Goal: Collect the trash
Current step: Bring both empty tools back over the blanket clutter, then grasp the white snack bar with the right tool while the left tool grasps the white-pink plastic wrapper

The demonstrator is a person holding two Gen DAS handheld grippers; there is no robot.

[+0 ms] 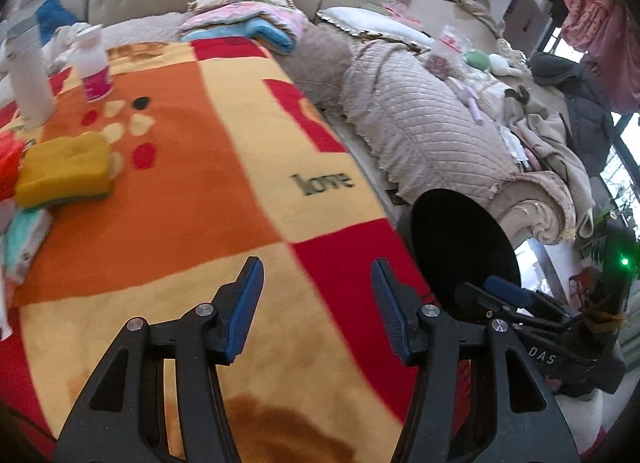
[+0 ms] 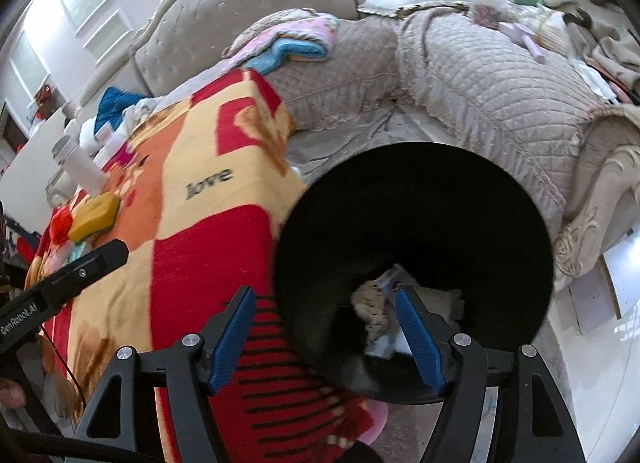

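Note:
A black trash bin [image 2: 420, 223] stands at the right edge of a table under a red, orange and yellow blanket [image 2: 192, 223]. Crumpled paper trash [image 2: 374, 305] lies inside it. My right gripper [image 2: 324, 299] is open and empty, over the bin's near rim. My left gripper [image 1: 316, 275] is open and empty above the blanket [image 1: 208, 191], with the bin [image 1: 460, 239] to its right. At the table's far left lie a yellow sponge [image 1: 64, 169], a red wrapper [image 1: 8, 163] and a pale green packet [image 1: 24, 243].
A white bottle with a pink label [image 1: 94, 67] and a tall white can [image 1: 28, 75] stand at the table's back left. A beige quilted sofa [image 1: 420, 123] strewn with clothes and small things runs behind and to the right. The right gripper's body [image 1: 540, 315] shows beside the bin.

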